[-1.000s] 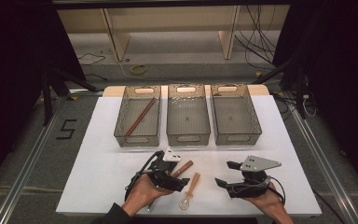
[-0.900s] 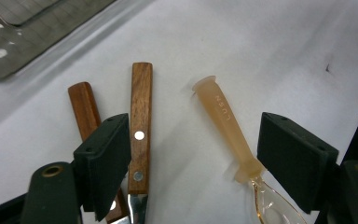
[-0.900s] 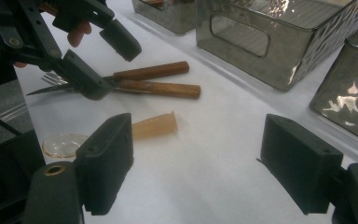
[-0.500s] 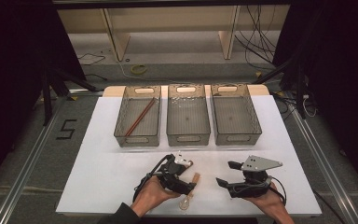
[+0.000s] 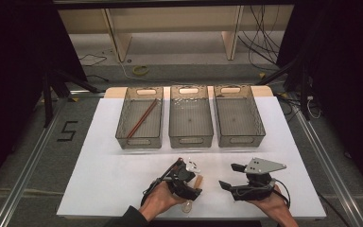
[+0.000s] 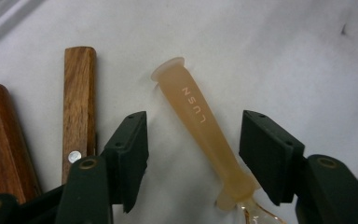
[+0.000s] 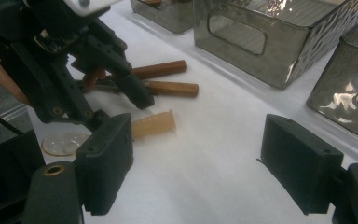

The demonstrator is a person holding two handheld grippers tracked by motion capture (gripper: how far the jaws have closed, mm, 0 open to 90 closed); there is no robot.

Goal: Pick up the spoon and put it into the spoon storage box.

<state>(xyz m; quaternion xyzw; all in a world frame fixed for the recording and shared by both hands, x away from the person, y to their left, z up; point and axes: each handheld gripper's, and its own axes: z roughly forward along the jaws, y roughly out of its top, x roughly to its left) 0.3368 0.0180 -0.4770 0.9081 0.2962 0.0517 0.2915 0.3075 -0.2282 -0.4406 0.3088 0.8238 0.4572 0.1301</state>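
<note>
Left gripper [image 6: 193, 154] lowered, fingers [image 6: 130, 154] closing around spoon handle [image 6: 200, 121], untouched

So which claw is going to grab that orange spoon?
Probably the left claw: its jaws have just been closing around the spoon's handle, not yet touching. The right claw sits open, off to the side.

On my feed each hand carries a black gripper, the left gripper [image 5: 191, 187] with brass-ringed pivot holes and blocky dark green pads [image 6: 129, 158], the right gripper [image 5: 232, 176] topped by a grey three-cornered plate, black cables trailing, a dark sleeve at the left wrist.
</note>
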